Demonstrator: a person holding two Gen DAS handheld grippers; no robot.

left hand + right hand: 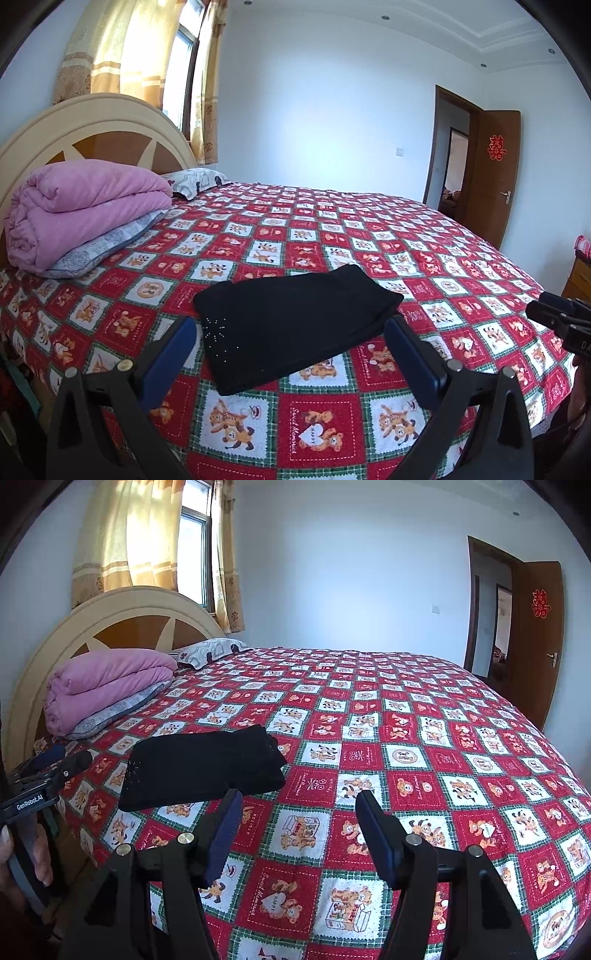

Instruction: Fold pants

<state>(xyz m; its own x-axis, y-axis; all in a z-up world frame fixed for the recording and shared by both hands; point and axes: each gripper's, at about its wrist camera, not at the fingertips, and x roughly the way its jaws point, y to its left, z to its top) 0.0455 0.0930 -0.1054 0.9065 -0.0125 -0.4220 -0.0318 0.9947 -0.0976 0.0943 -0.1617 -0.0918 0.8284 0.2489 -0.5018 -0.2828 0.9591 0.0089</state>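
The black pants [295, 325] lie folded into a compact rectangle on the red patterned bedspread [369, 240], near the bed's front edge. They also show in the right wrist view [203, 770]. My left gripper [291, 332] is open and empty, held above the near part of the pants. My right gripper [299, 805] is open and empty, above the bedspread to the right of the pants. The right gripper's body shows at the right edge of the left wrist view [561, 321]. The left gripper's body shows at the left edge of the right wrist view [48, 771].
A folded pink quilt [81, 214] rests on a grey pillow [99, 251] by the headboard [92, 125]. A second pillow [195, 181] lies beyond it. A curtained window [155, 62] is behind the bed. An open brown door [495, 177] is at the right.
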